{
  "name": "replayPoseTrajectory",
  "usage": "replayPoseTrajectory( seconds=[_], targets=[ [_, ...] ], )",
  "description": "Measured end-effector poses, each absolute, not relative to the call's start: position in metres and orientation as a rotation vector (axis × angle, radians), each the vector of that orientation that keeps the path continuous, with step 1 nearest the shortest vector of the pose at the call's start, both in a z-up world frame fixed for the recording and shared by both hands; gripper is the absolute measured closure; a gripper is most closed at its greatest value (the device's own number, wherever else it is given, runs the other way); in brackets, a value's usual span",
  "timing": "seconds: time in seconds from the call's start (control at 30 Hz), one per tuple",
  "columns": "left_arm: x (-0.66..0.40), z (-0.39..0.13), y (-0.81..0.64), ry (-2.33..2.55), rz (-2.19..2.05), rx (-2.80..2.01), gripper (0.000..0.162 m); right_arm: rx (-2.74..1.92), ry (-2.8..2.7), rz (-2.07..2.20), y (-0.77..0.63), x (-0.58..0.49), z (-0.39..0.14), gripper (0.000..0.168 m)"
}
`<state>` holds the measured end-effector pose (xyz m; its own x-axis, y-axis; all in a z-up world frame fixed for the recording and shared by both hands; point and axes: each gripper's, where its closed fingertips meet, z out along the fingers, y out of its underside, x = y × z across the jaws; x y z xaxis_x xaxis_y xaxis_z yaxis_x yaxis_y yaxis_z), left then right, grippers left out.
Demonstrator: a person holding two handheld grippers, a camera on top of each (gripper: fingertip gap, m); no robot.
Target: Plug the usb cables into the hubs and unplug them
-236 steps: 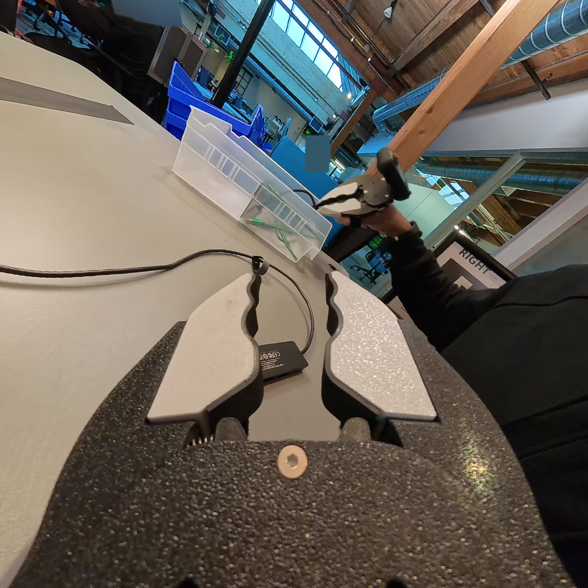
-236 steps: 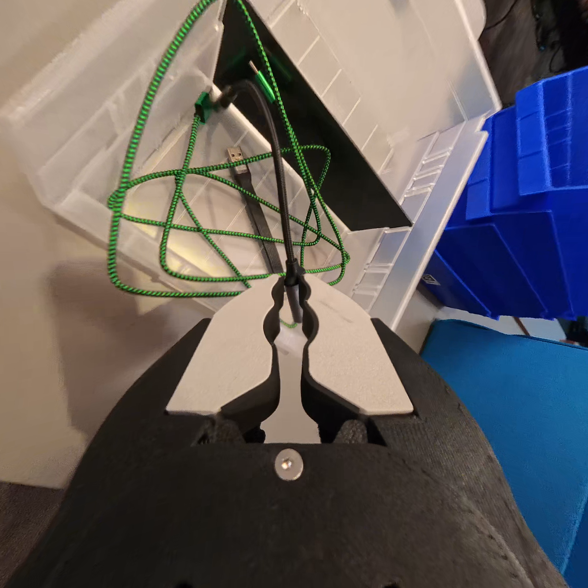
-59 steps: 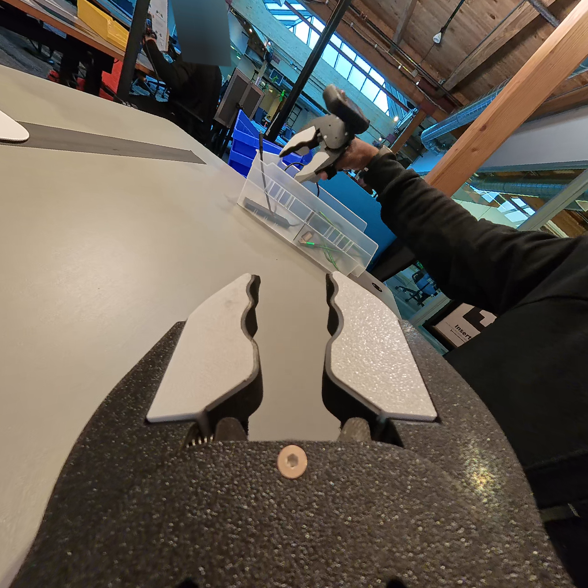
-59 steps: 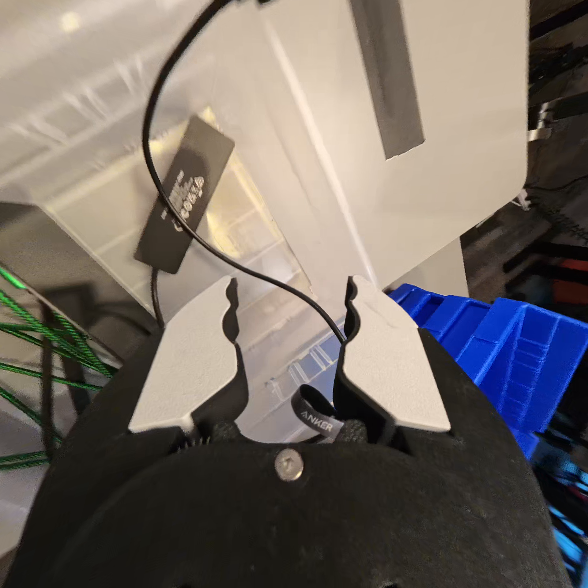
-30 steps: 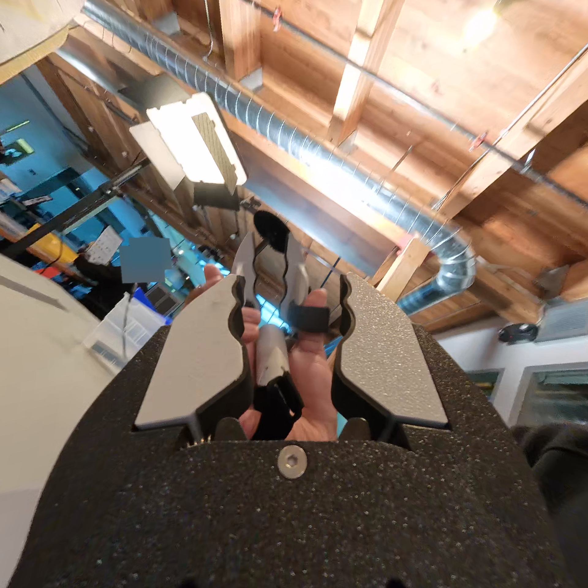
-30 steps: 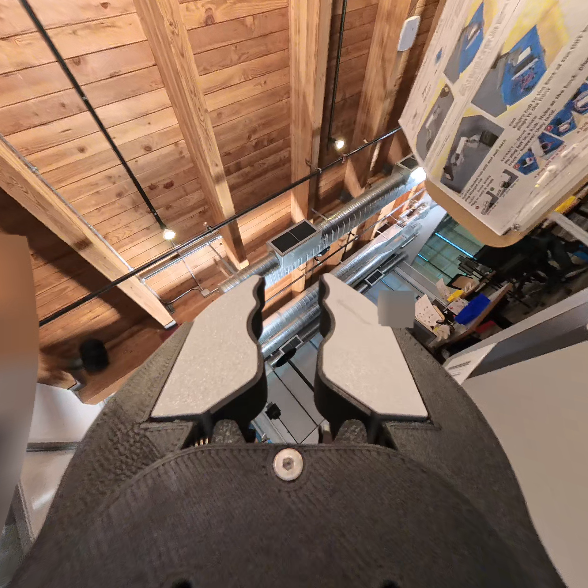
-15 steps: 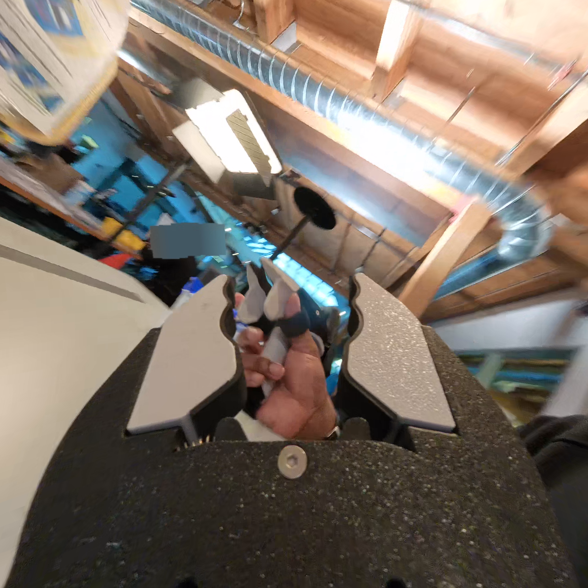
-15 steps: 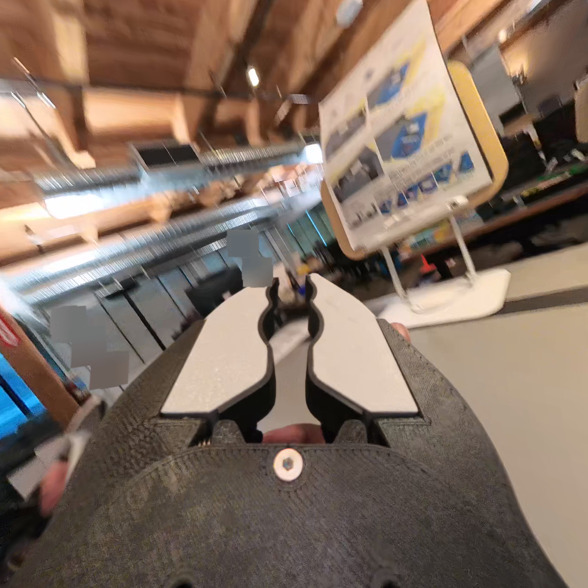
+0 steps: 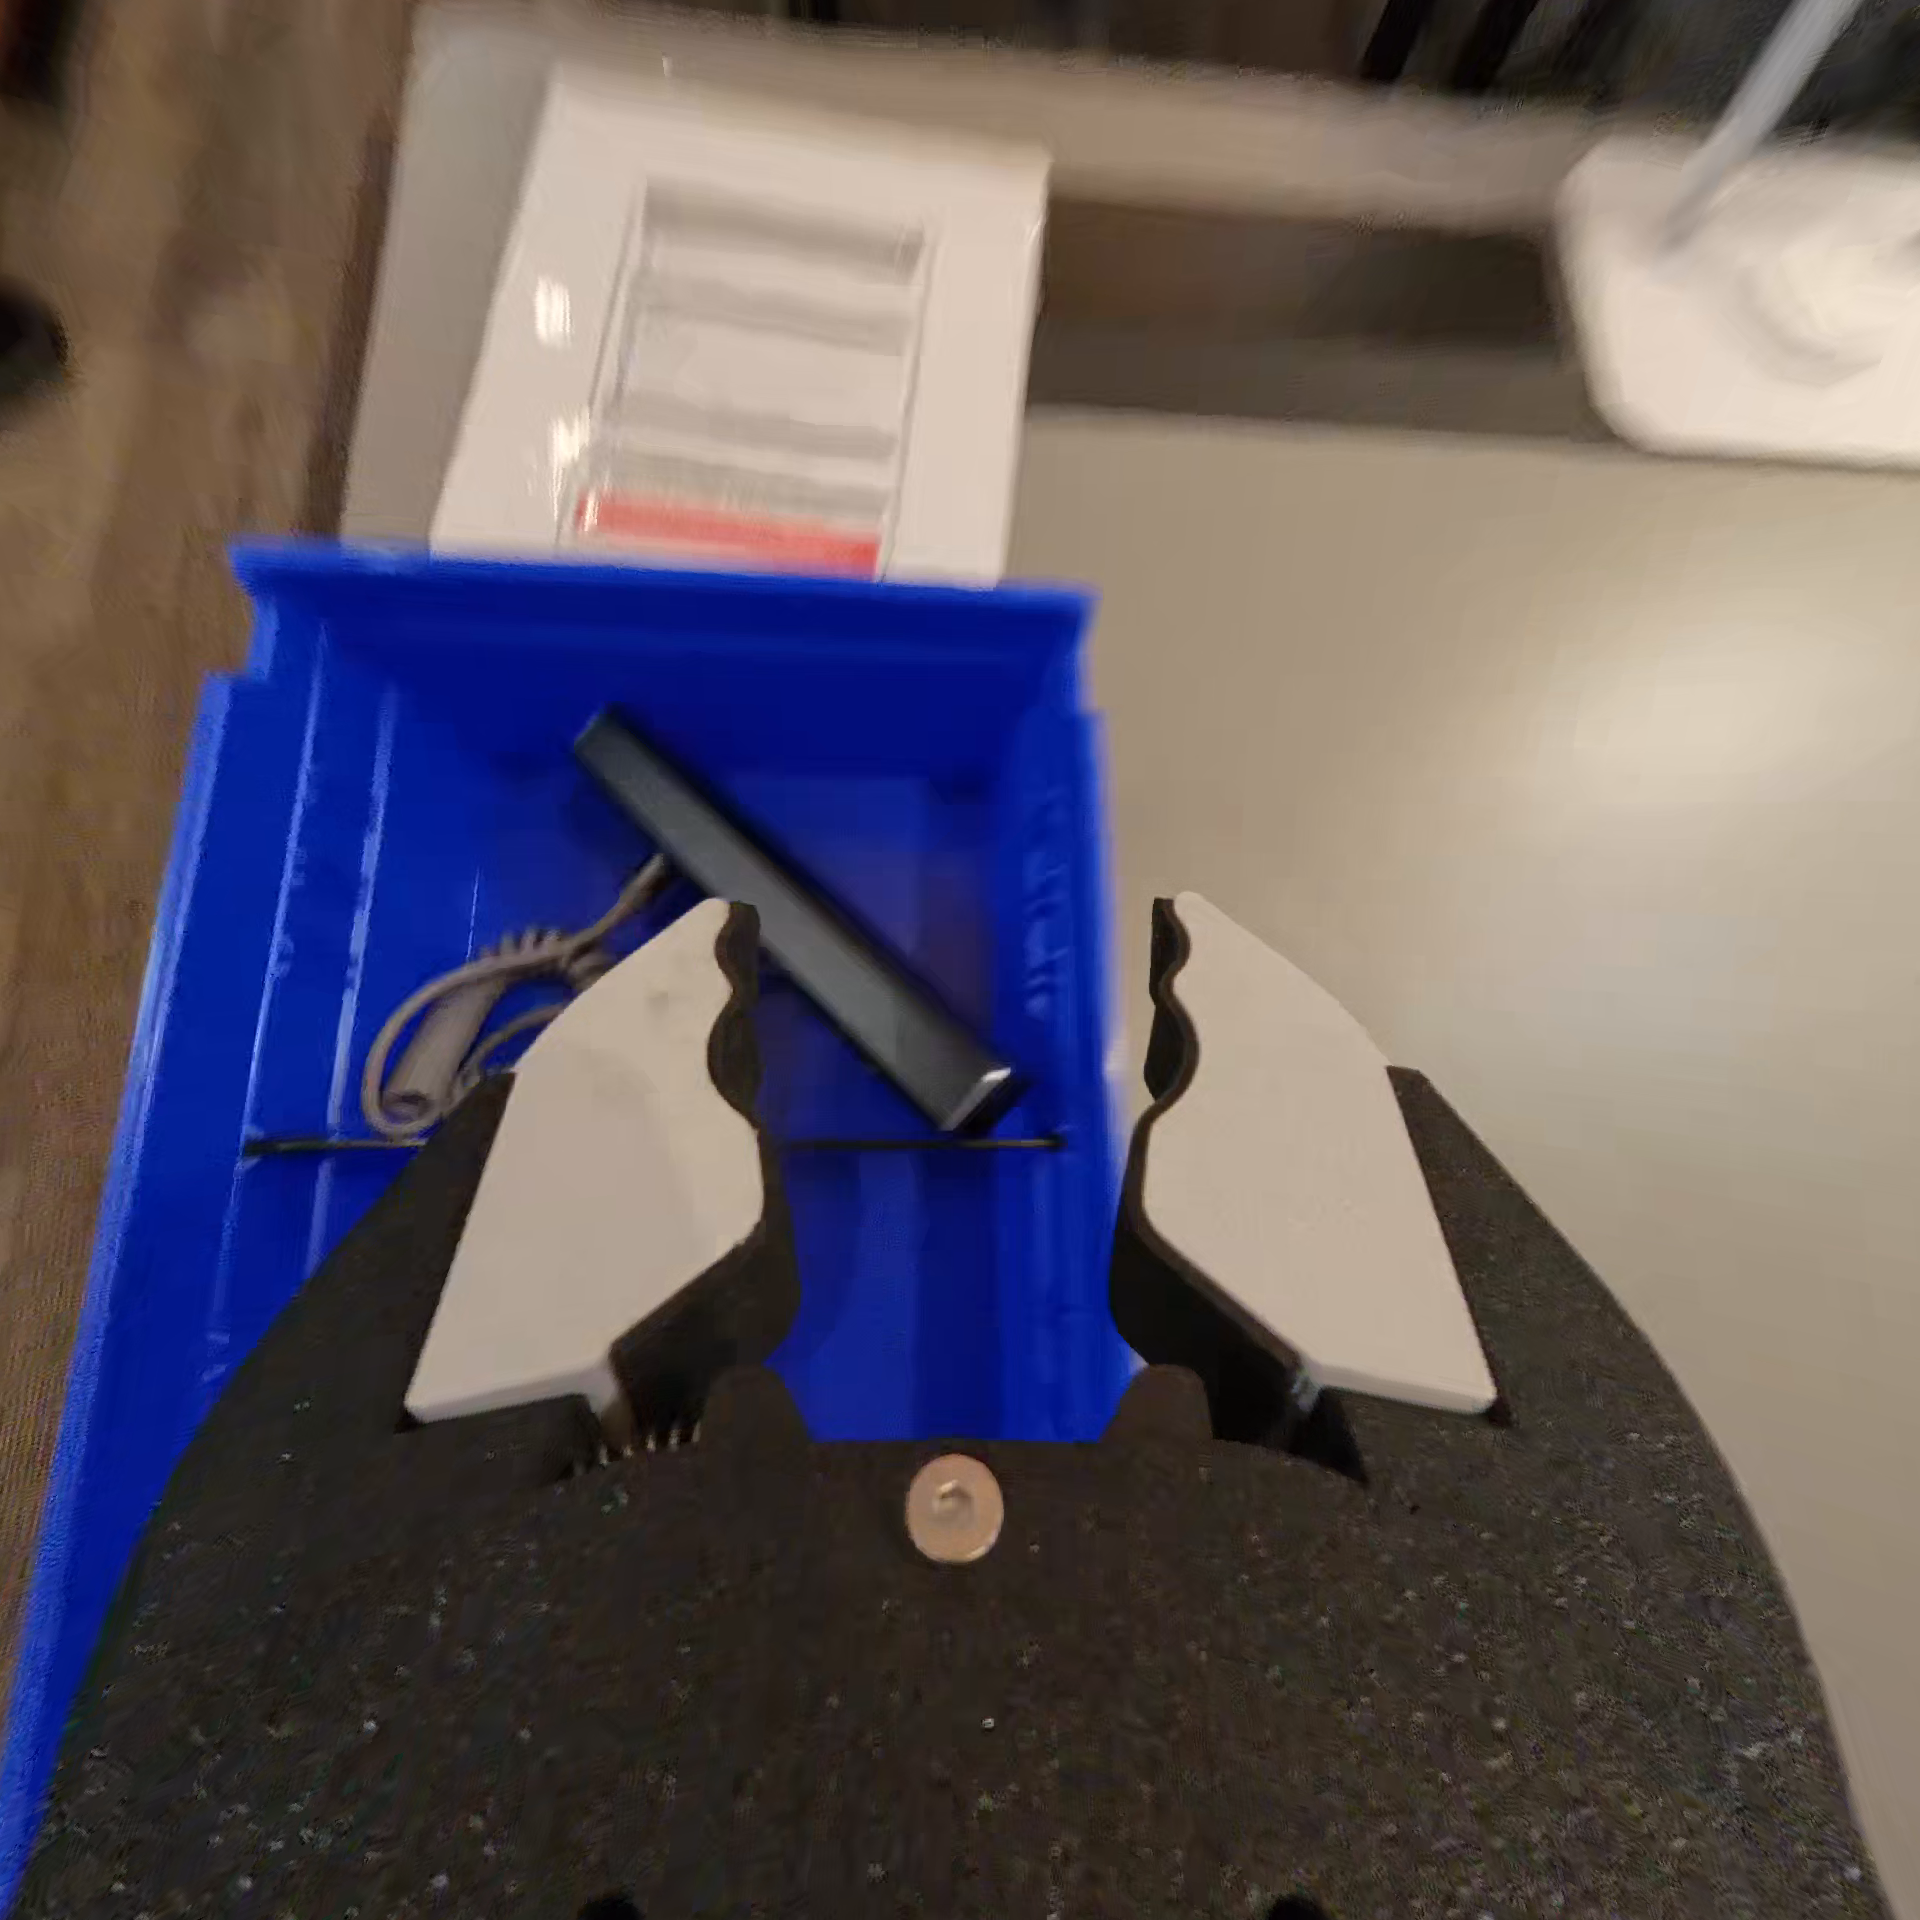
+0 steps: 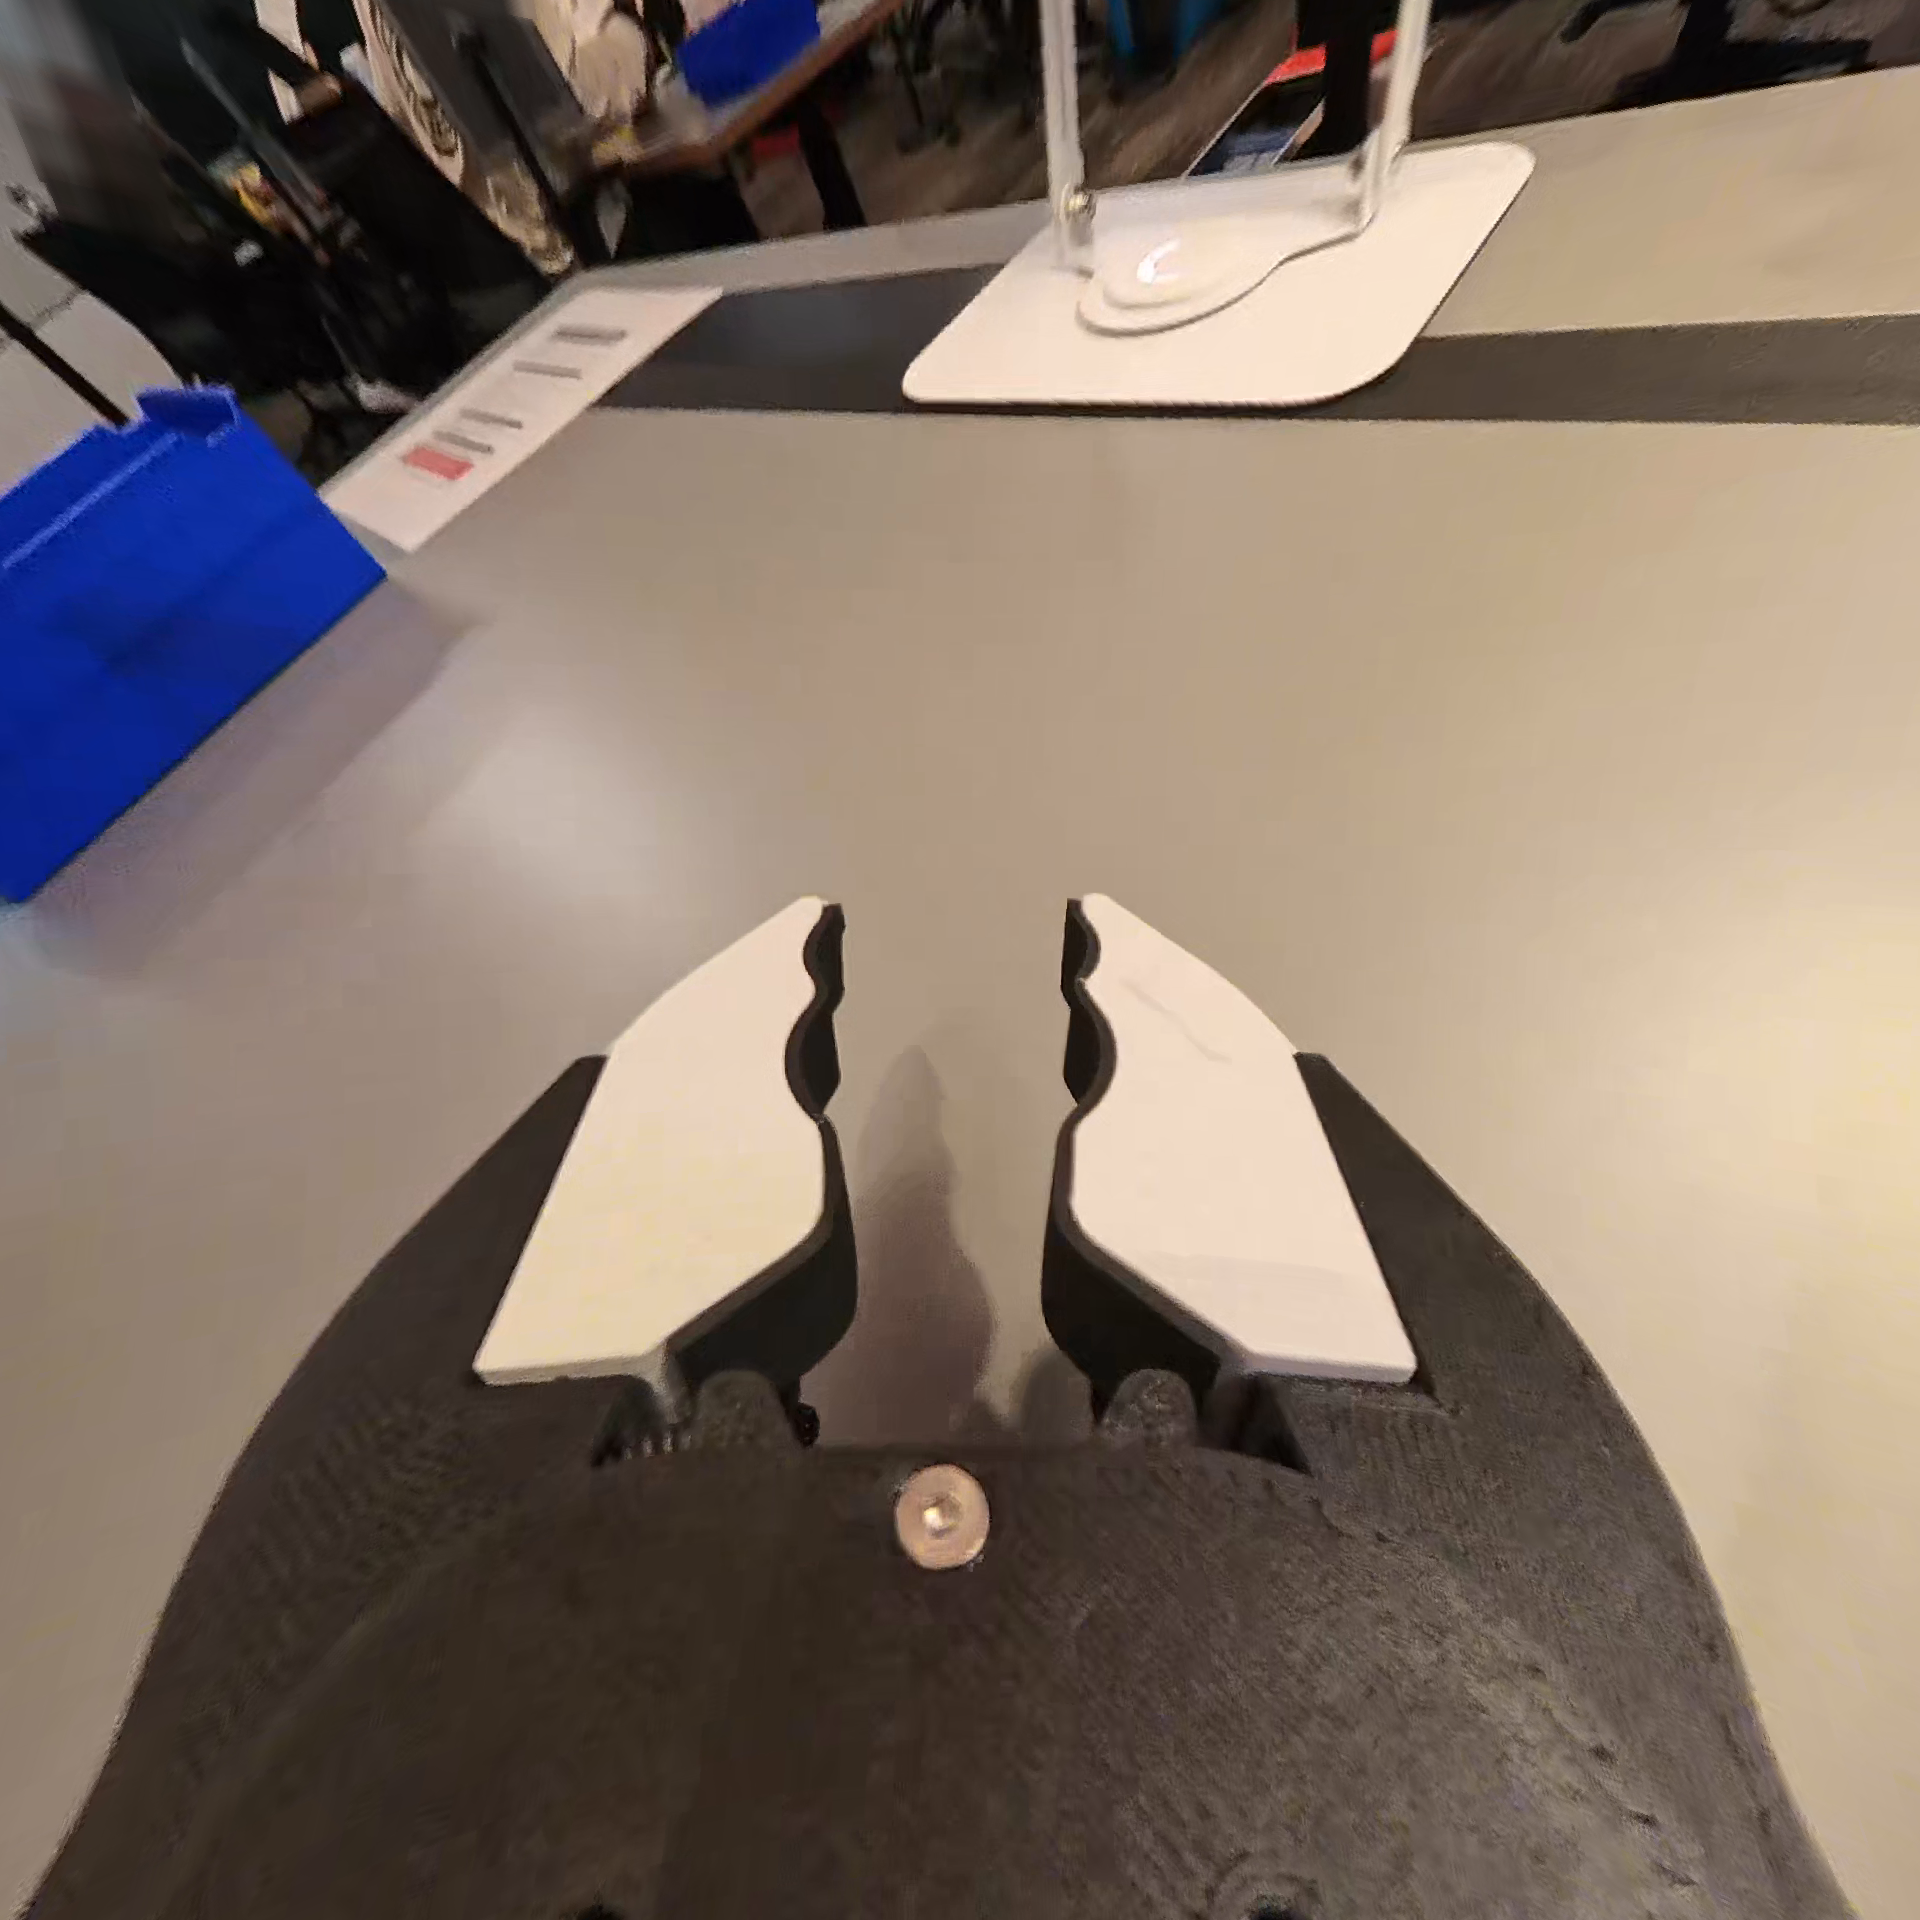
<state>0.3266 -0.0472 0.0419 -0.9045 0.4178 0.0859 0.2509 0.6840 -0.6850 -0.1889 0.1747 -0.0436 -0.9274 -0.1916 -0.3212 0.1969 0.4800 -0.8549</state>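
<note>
A dark slim USB hub (image 9: 790, 914) lies slanted inside a blue bin (image 9: 665, 644), with its grey cable (image 9: 457, 1023) coiled to its left. My left gripper (image 9: 951, 914) is open and empty, hovering above the bin with the hub just beyond its left finger. In the right wrist view the blue bin (image 10: 156, 623) stands at the far left. My right gripper (image 10: 951, 914) is open and empty above the bare grey table (image 10: 1039, 623).
A white sheet with a red patch (image 9: 748, 322) lies behind the bin, also seen in the right wrist view (image 10: 520, 405). A white stand base (image 10: 1226, 281) sits at the back of the table on a dark strip. Floor lies left of the table edge. Spacing between my two grippers at the tips: around 55 cm.
Both grippers have swung down from pointing at the ceiling to pointing at the table. Both have opened wider. The left one now looks into the blue bin.
</note>
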Motion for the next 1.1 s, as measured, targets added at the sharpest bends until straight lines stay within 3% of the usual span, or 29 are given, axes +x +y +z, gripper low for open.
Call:
replayPoseTrajectory(
  seconds=[0.03,0.23,0.63,0.97,1.1],
  targets=[
    [0.336,0.023,-0.055,-2.716,0.887,-0.503,0.09,-0.016,2.373,-1.437,0.176,-0.188,-0.044,0.129],
    [0.35,-0.044,-0.066,-2.886,0.408,-0.491,0.098,-0.078,2.431,-1.502,0.184,-0.191,-0.044,0.129],
    [0.356,-0.061,-0.076,-2.875,0.032,-0.447,0.106,-0.128,2.433,-1.433,0.183,-0.181,-0.054,0.13],
    [0.351,-0.068,-0.073,-3.067,-0.133,-0.42,0.094,-0.094,2.424,-1.423,0.181,-0.184,-0.056,0.133],
    [0.358,-0.075,-0.078,-3.181,-0.164,-0.369,0.104,-0.129,2.442,-1.419,0.183,-0.18,-0.057,0.133]
  ],
)
